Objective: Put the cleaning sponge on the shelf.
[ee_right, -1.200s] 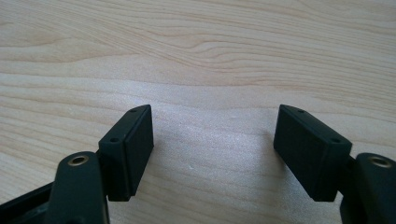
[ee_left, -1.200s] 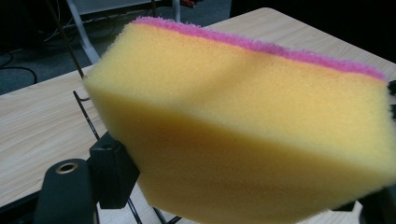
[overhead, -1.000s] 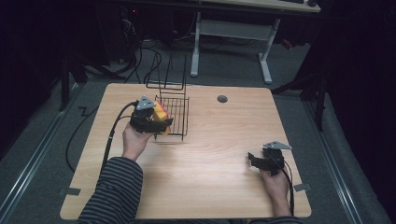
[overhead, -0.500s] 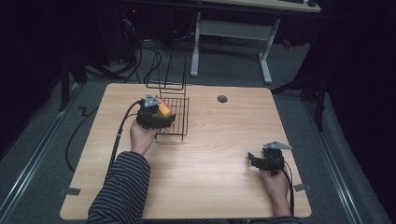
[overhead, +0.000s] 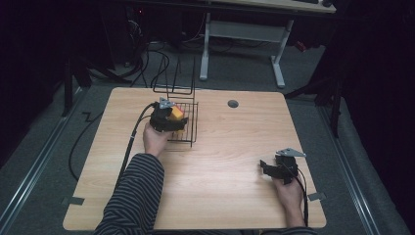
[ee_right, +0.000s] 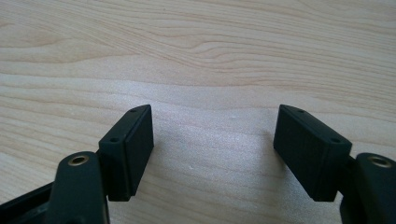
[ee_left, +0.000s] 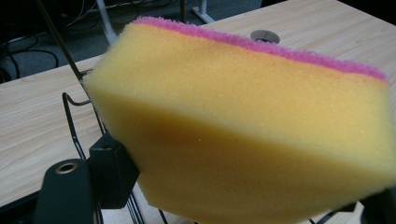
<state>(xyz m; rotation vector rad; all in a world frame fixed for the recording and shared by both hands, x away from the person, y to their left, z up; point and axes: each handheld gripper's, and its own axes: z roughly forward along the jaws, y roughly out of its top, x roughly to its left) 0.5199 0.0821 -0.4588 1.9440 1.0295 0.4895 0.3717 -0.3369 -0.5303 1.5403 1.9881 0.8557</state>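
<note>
A yellow sponge (overhead: 177, 113) with a pink scouring layer on top is clamped in my left gripper (overhead: 172, 119), which is shut on it. The sponge (ee_left: 243, 121) takes up most of the left gripper view, squeezed between the jaws of my left gripper (ee_left: 243, 191). It hangs inside the top of a black wire rack (overhead: 192, 133), whose wires (ee_left: 72, 112) pass just below and behind it. My right gripper (overhead: 266, 169) rests low over the bare wood near the front right. In the right gripper view the right gripper (ee_right: 215, 149) stands open, nothing between its jaws.
The wooden table (overhead: 230, 147) has a round cable hole (overhead: 233, 104) at the back centre. A white desk frame (overhead: 244, 34) and cables lie on the floor beyond the far edge. A striped sleeve (overhead: 137, 196) reaches in from the front left.
My left gripper has carried the sponge a little forward and right, and lower, into the wire rack. The right gripper has stayed where it was.
</note>
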